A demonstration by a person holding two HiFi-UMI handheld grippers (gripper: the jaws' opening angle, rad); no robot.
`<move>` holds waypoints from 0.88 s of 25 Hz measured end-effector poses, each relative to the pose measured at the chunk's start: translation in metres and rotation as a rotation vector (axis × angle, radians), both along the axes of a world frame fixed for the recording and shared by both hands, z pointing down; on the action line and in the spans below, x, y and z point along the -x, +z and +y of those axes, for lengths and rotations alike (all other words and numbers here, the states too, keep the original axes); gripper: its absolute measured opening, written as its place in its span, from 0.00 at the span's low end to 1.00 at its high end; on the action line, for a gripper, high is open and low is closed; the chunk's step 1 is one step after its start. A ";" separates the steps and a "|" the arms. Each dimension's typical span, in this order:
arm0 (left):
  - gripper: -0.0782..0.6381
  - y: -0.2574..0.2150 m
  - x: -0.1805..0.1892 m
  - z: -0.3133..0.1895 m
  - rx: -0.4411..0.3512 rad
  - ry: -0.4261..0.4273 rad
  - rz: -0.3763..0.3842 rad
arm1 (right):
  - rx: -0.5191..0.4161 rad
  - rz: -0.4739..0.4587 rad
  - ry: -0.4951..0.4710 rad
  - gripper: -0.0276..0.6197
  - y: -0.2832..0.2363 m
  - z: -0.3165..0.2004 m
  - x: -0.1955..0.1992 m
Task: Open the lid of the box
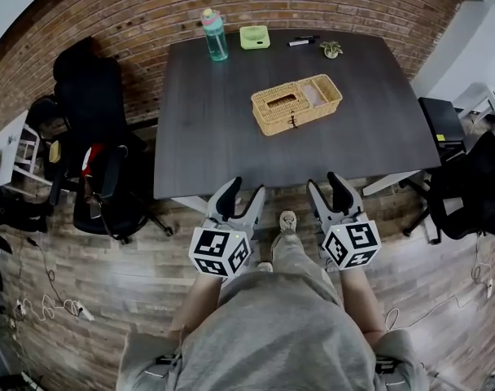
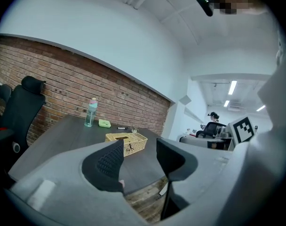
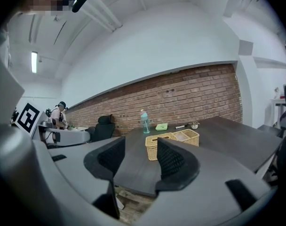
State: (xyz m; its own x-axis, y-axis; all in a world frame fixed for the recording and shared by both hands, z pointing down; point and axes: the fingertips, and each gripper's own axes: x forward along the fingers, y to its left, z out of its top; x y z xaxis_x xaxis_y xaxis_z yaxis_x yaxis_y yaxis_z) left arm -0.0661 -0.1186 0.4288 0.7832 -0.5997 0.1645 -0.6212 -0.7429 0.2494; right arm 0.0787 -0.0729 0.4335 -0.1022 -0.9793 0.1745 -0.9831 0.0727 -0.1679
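Right now the left gripper [image 1: 246, 191] and right gripper [image 1: 324, 182] are hovering short of the bench [image 1: 207, 145], each with its fingers apart and nothing between them. The box [image 1: 296, 103] is sitting mid-bench, well apart from both, with its lid down and its catch [image 1: 293, 121] facing the person. It looks light, so one gripper should probably be bracing its side while the other is lifting at the catch edge.

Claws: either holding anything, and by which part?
Nothing held: left claw and right claw are open and empty, short of the table; the box lies untouched.
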 end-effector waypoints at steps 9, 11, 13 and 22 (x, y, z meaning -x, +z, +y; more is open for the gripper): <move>0.42 -0.003 -0.037 -0.059 0.004 -0.055 0.013 | -0.001 0.024 -0.033 0.37 -0.001 -0.062 -0.049; 0.42 -0.005 -0.045 -0.069 0.004 -0.070 0.015 | 0.001 0.027 -0.041 0.37 0.000 -0.074 -0.059; 0.42 -0.007 -0.051 -0.079 0.004 -0.086 0.018 | 0.005 0.031 -0.051 0.37 0.001 -0.086 -0.069; 0.42 -0.007 -0.075 -0.115 0.003 -0.149 -0.004 | 0.037 0.048 -0.112 0.37 0.017 -0.131 -0.095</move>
State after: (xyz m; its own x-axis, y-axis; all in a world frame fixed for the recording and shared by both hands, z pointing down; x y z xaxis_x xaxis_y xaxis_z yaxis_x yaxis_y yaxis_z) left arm 0.0088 -0.2331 0.4213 0.6847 -0.7088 0.1696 -0.7257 -0.6416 0.2485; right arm 0.1738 -0.2034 0.4507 -0.2008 -0.9551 0.2179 -0.9763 0.1767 -0.1252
